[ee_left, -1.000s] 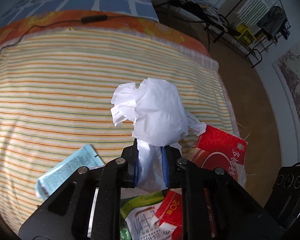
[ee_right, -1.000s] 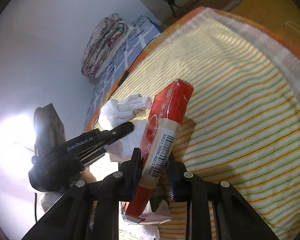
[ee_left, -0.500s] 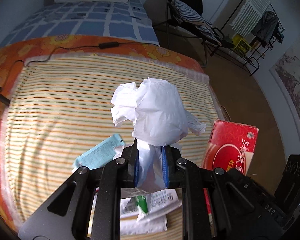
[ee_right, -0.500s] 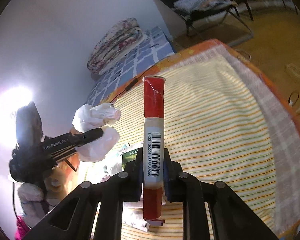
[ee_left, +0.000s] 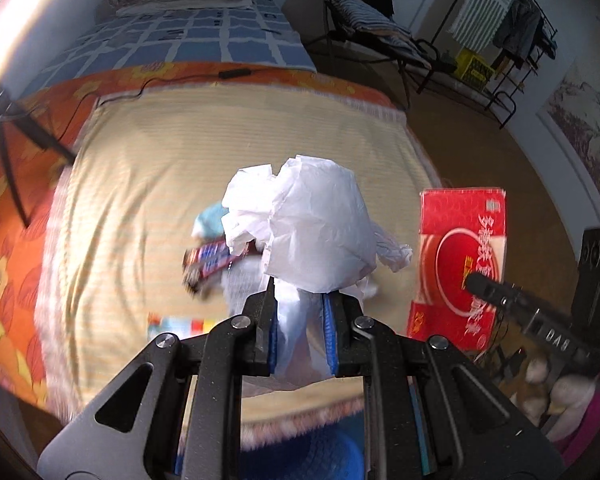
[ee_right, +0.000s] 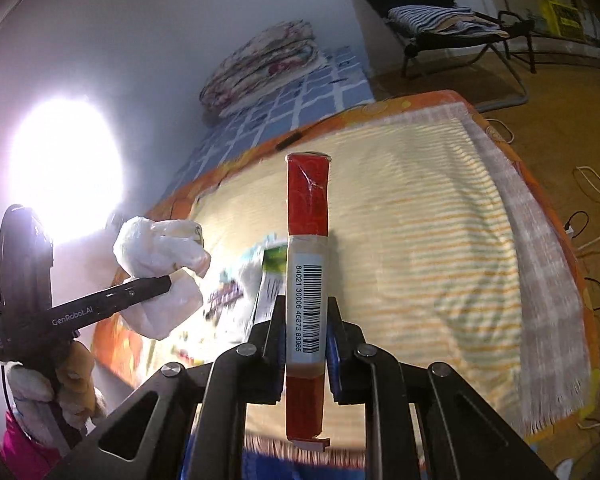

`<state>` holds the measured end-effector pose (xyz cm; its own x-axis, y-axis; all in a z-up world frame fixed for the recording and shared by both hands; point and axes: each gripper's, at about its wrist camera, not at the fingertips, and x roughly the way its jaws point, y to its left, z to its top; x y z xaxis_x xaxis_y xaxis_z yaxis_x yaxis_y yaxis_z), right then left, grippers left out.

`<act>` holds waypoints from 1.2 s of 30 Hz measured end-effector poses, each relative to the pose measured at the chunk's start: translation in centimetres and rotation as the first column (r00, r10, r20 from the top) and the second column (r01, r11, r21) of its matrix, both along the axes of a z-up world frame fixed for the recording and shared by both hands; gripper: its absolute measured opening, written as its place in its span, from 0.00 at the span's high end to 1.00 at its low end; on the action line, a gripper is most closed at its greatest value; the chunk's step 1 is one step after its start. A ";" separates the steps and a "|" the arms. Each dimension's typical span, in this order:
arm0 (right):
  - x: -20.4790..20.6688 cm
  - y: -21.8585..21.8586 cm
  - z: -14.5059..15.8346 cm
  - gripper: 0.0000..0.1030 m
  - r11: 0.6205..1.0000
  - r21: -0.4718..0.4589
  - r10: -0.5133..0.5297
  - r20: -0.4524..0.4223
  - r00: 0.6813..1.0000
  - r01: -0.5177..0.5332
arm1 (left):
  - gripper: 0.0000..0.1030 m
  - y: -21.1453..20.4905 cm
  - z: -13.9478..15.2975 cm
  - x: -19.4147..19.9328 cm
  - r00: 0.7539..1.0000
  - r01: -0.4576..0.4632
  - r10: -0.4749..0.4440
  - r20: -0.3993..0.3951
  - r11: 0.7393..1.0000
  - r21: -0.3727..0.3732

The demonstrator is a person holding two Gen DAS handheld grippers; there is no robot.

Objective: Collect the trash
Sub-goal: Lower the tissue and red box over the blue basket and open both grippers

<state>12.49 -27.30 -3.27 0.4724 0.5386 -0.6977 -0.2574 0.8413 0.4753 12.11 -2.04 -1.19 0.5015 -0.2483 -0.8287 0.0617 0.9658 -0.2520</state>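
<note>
Both claws hold trash lifted above the striped bed.

The crumpled white tissue (ee_left: 312, 236) sits mid-frame in the left wrist view, pinched in the left claw (ee_left: 302, 320). The flat red box (ee_right: 307, 280) stands edge-on at the centre of the right wrist view, clamped in the right claw (ee_right: 306, 336), whose jaws have just been closing on it. Blurred wrappers (ee_left: 210, 260) lie on the striped blanket (ee_left: 140, 200) below, left of centre.

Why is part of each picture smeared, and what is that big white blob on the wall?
Left wrist view: striped bedcover smeared by motion, held white bag sharp. Right wrist view: window glare blows out; red box crisp, litter beside it blurred.
</note>
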 end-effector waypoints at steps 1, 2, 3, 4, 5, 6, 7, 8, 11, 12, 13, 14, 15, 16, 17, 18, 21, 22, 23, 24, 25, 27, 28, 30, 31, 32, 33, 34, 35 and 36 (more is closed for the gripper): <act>-0.7 0.0 -0.1 0.85 1.000 -0.002 0.017 -0.005 1.000 -0.017 | 0.85 0.1 -0.2 -0.8 1.000 0.001 -0.001 -0.004 1.000 0.002; -1.3 0.0 -0.2 0.85 0.999 -0.005 0.033 -0.006 0.999 -0.033 | 0.85 0.3 -0.4 -1.7 1.000 0.001 -0.001 -0.008 1.000 0.004; -1.9 0.0 -0.2 0.85 0.999 -0.010 0.046 -0.006 0.999 -0.047 | 0.85 0.4 -0.6 -2.5 1.000 0.002 -0.002 -0.012 1.000 0.007; -2.5 0.1 -0.3 0.85 0.998 -0.016 0.058 -0.007 0.998 -0.058 | 0.85 0.6 -0.9 -3.5 1.000 -0.001 0.001 -0.016 1.000 0.010; -3.1 0.1 -0.4 0.85 0.997 -0.023 0.071 -0.008 0.997 -0.071 | 0.85 0.7 -1.2 -4.3 1.000 -0.004 0.005 -0.022 1.000 0.010; -3.7 0.1 -0.5 0.85 0.996 -0.028 0.079 -0.010 0.997 -0.079 | 0.85 0.9 -1.4 -5.1 1.000 -0.008 0.008 -0.028 1.000 0.007; -4.3 0.1 -0.6 0.85 0.996 -0.030 0.089 -0.015 0.996 -0.089 | 0.85 1.1 -1.6 -5.9 0.999 -0.011 0.011 -0.033 1.000 0.001; -4.8 0.1 -0.8 0.85 0.995 -0.027 0.099 -0.021 0.995 -0.100 | 0.85 1.3 -1.8 -6.7 0.999 -0.014 0.014 -0.038 1.000 -0.002; -6.2 0.3 -1.0 0.85 0.991 -0.028 0.128 -0.030 0.991 -0.129 | 0.85 1.9 -2.6 -9.0 0.999 -0.026 0.026 -0.047 1.000 -0.002; -6.6 0.4 -1.0 0.85 0.990 -0.034 0.137 -0.029 0.990 -0.138 | 0.85 2.1 -2.8 -9.7 0.998 -0.029 0.029 -0.049 1.000 0.001; -7.1 0.6 -1.0 0.85 0.988 -0.039 0.148 -0.027 0.989 -0.149 | 0.85 2.2 -3.0 -10.1 0.998 -0.031 0.031 -0.052 1.000 0.002; -7.6 0.8 -1.1 0.85 0.986 -0.043 0.159 -0.026 0.987 -0.160 | 0.85 2.3 -3.3 -10.7 0.998 -0.034 0.034 -0.058 0.999 -0.001; -8.1 0.9 -1.1 0.85 0.984 -0.047 0.169 -0.025 0.985 -0.170 | 0.85 2.4 -3.5 -11.0 0.997 -0.036 0.036 -0.062 0.999 -0.003; -8.5 1.2 -1.1 0.85 0.982 -0.051 0.181 -0.024 0.983 -0.182 | 0.85 2.6 -3.7 -11.5 0.997 -0.037 0.037 -0.068 0.999 -0.006; -9.0 1.4 -1.2 0.85 0.980 -0.055 0.192 -0.022 0.981 -0.193 | 0.85 2.7 -4.0 -12.2 0.997 -0.038 0.038 -0.073 0.999 -0.006; -9.5 1.6 -1.2 0.85 0.978 -0.060 0.201 -0.020 0.979 -0.202 | 0.85 2.8 -4.2 -12.6 0.997 -0.039 0.038 -0.074 0.999 -0.006; -11.1 2.3 -1.4 0.85 0.969 -0.079 0.232 -0.013 0.973 -0.232 | 0.85 3.0 -4.9 -14.2 0.996 -0.040 0.040 -0.077 0.999 -0.002; -11.5 2.4 -1.6 0.85 0.967 -0.082 0.239 -0.013 0.971 -0.240 | 0.85 3.0 -5.2 -14.6 0.996 -0.040 0.040 -0.080 0.999 0.000; -12.0 2.6 -1.7 0.85 0.965 -0.086 0.248 -0.013 0.969 -0.248 | 0.85 3.1 -5.5 -15.0 0.995 -0.040 0.040 -0.086 0.999 0.001; -12.6 2.8 -1.9 0.85 0.962 -0.090 0.258 -0.015 0.966 -0.258 | 0.85 3.2 -5.8 -15.4 0.995 -0.039 0.038 -0.093 0.999 0.000; -13.0 3.0 -2.1 0.85 0.960 -0.093 0.265 -0.017 0.964 -0.266 | 0.85 3.2 -6.1 -15.8 0.994 -0.038 0.038 -0.100 0.999 -0.001; -13.9 3.6 -2.5 0.85 0.954 -0.099 0.281 -0.025 0.959 -0.282 | 0.85 3.3 -6.9 -16.6 0.993 -0.037 0.037 -0.114 0.999 0.001; -14.2 3.8 -2.8 0.85 0.952 -0.101 0.287 -0.029 0.957 -0.289 | 0.85 3.3 -7.2 -16.9 0.992 -0.038 0.038 -0.119 0.999 0.003; -14.9 4.3 -3.3 0.85 0.947 -0.101 0.302 -0.043 0.952 -0.305 | 0.85 3.5 -7.9 -17.5 0.990 -0.043 0.043 -0.132 0.999 0.002; -15.1 4.5 -3.5 0.85 0.945 -0.100 0.309 -0.049 0.950 -0.312 | 0.85 3.7 -8.3 -17.8 0.989 -0.046 0.045 -0.141 0.999 -0.002; -15.5 4.7 -3.7 0.85 0.942 -0.101 0.317 -0.053 0.947 -0.321 | 0.85 3.8 -8.5 -18.1 0.988 -0.048 0.047 -0.148 0.999 -0.004; -15.9 5.1 -3.8 0.85 0.937 -0.106 0.328 -0.056 0.943 -0.332 | 0.85 3.9 -8.8 -18.3 0.987 -0.049 0.047 -0.152 0.999 -0.004; -16.2 5.3 -4.0 0.85 0.934 -0.110 0.335 -0.057 0.940 -0.340 | 0.85 4.1 -9.1 -18.7 0.987 -0.050 0.050 -0.156 0.999 -0.001; -16.4 5.6 -4.1 0.85 0.931 -0.114 0.342 -0.060 0.938 -0.347 | 0.85 4.2 -9.3 -18.9 0.986 -0.051 0.050 -0.159 0.999 0.001; -16.7 5.8 -4.3 0.85 0.927 -0.117 0.350 -0.065 0.935 -0.355 | 0.85 4.2 -9.5 -19.1 0.986 -0.052 0.052 -0.161 0.999 0.004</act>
